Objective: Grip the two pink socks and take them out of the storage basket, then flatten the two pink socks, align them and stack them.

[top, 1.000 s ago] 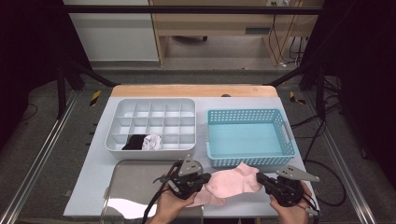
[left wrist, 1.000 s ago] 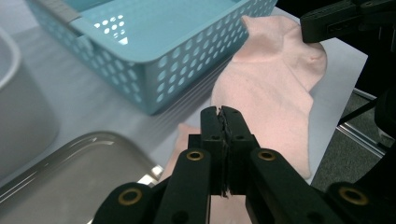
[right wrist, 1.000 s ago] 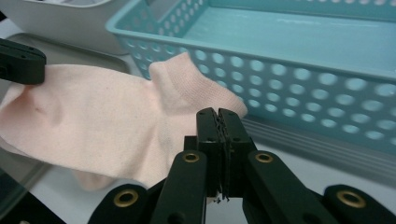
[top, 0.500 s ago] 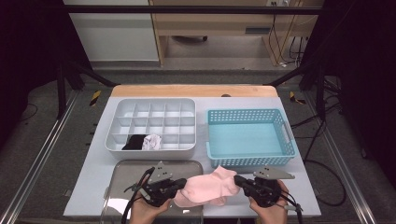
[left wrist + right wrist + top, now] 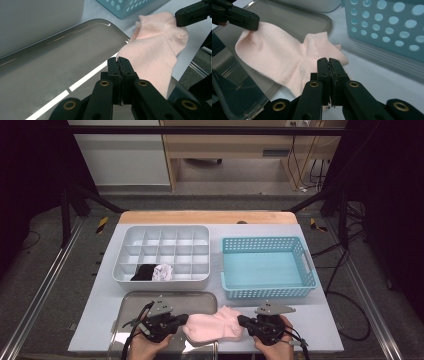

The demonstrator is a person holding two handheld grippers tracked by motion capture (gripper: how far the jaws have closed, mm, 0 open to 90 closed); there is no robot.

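A pale pink sock point(image 5: 212, 326) is stretched between the two pairs of tongs at the near edge of the table point(image 5: 325, 317). It is a short ankle sock of fine knit, soft and a little rumpled, with its ribbed cuff turned toward the blue basket point(image 5: 268, 268). The left tongs point(image 5: 181, 319) are pressed together on one end of the sock, over the right-hand edge of the metal tray point(image 5: 165, 298); the right tongs point(image 5: 242, 320) pinch the other end, over the bare table just in front of the basket. So the sock spans the tray's rim, part above the tray and part above the table.

The tray is a shallow, shiny one with rounded corners. Behind it stands a white divided box point(image 5: 162, 252) with many small compartments; in its near row, a black bundle point(image 5: 145, 272) fills one compartment and a white patterned bundle point(image 5: 162, 272) fills the one right beside it. The basket, pierced with round holes along its walls, sits just right of the box.
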